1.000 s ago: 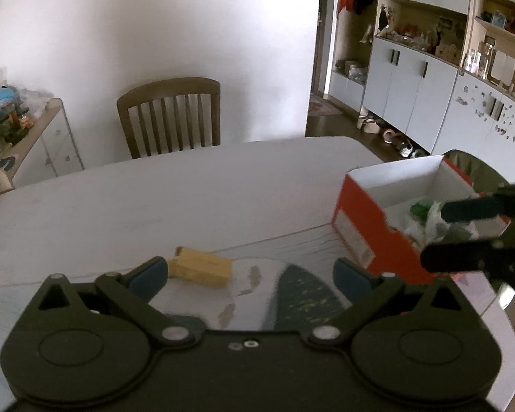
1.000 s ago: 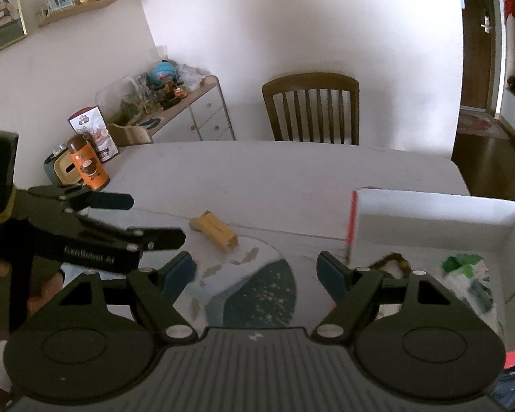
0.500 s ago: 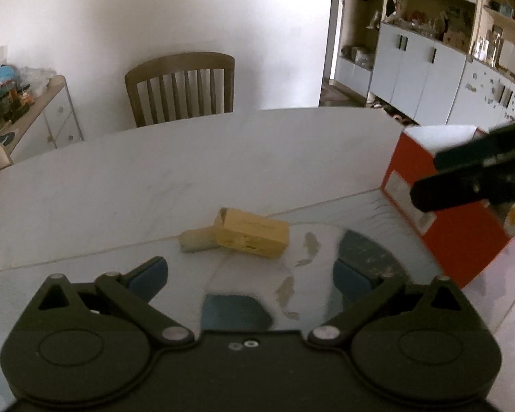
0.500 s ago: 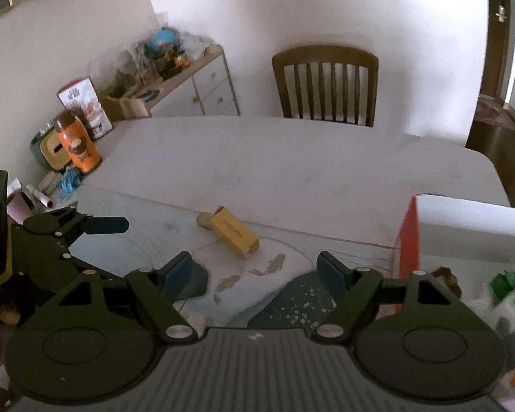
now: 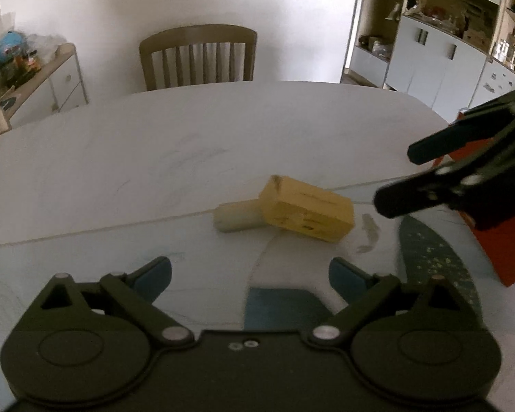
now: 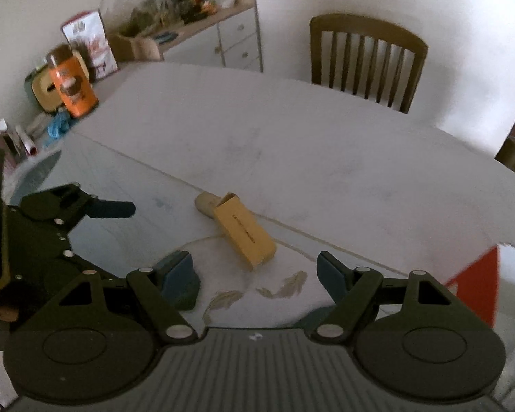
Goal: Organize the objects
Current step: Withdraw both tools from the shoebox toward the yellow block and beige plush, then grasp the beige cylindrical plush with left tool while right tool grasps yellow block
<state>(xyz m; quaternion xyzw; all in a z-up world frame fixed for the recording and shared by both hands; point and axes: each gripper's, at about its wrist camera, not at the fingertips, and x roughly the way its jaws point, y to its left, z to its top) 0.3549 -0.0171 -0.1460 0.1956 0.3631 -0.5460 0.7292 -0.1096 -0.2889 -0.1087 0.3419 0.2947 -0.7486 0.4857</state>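
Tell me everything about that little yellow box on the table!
The yellow box is small, long and looks like thin cardboard, with dark print along its top that is too blurred to read. It lies flat on the white table, slanted. Its far end flap is open, and a pale, rounded tube-like thing pokes out there. Neither gripper touches it; both are open and apart from it.

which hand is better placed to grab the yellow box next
Probably right. The yellow box lies close ahead between the open fingers of the right hand-held gripper. The left hand-held gripper is open too, but the box sits farther ahead and off to its right.
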